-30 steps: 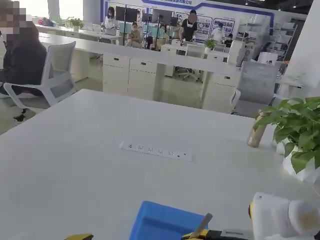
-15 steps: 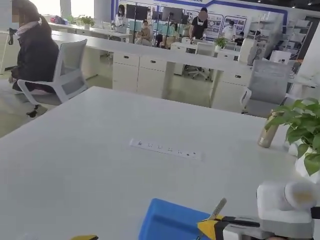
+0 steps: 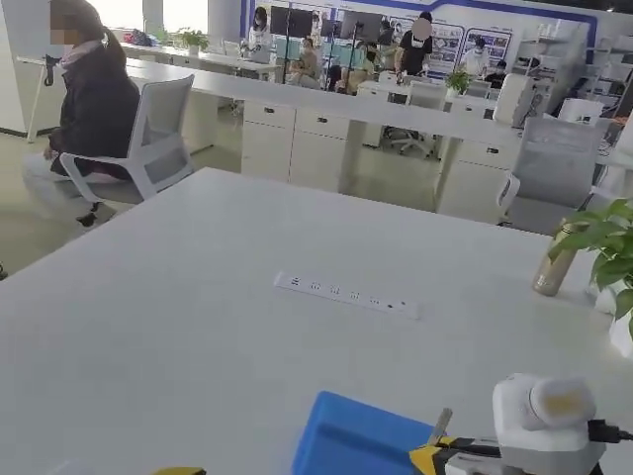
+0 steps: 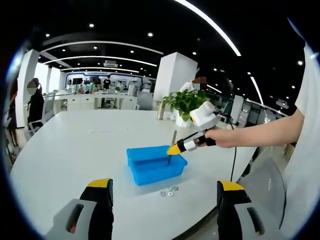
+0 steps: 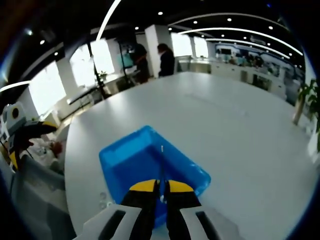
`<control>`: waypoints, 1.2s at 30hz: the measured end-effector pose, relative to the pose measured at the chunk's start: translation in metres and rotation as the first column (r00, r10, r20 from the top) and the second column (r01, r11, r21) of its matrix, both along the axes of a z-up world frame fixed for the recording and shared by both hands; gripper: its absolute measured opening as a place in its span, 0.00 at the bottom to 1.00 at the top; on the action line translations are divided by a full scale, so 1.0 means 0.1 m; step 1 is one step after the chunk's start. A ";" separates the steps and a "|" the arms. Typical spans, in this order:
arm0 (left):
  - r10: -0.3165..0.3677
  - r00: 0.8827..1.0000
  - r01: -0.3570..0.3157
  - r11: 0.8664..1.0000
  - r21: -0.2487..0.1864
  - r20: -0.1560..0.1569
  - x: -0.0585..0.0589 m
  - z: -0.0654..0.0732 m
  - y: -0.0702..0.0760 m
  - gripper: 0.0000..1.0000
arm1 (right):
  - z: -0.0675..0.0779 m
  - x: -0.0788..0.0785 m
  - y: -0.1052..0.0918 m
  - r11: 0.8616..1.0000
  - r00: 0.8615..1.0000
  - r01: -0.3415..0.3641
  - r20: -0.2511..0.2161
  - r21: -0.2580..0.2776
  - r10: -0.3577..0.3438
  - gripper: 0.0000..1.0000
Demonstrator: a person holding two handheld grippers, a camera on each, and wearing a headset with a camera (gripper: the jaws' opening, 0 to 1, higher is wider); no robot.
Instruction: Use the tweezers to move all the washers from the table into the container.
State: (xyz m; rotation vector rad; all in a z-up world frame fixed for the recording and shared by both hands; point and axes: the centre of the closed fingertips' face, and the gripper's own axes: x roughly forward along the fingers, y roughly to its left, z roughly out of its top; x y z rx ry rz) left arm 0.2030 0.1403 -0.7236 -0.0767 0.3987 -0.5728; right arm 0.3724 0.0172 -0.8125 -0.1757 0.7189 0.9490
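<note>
Washers (image 4: 169,191) are seen in the left gripper view as a small cluster lying flat on the table (image 4: 75,150), just in front of the container (image 4: 155,165) and outside it. The left hand-held gripper (image 4: 165,185) is spread wide, with nothing between its jaws. Above the container, the right hand-held gripper (image 4: 182,146) is held with the tweezers (image 4: 171,147) pointing down into it.

In the right gripper view, the jaws are pressed together on the tweezers, whose tip hangs over the container's inside. Whether a washer is pinched at the tip cannot be told.

In the head view, the right hand-held gripper is found just beside the container's right edge, with the tweezers angled up from it.

The washers are judged to be light, thin, stiff and slippery, and hard to lift while flat. Each would best be taken across its ring, one tweezer tip through the hole and one outside, with steady squeeze kept on the springy tweezers.
</note>
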 end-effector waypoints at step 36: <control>-0.044 0.999 0.044 0.999 -0.001 -0.001 0.04 0.00 -0.11 0.86 | 0.55 -0.60 0.16 0.988 0.998 -0.054 0.050 0.146 0.048 0.03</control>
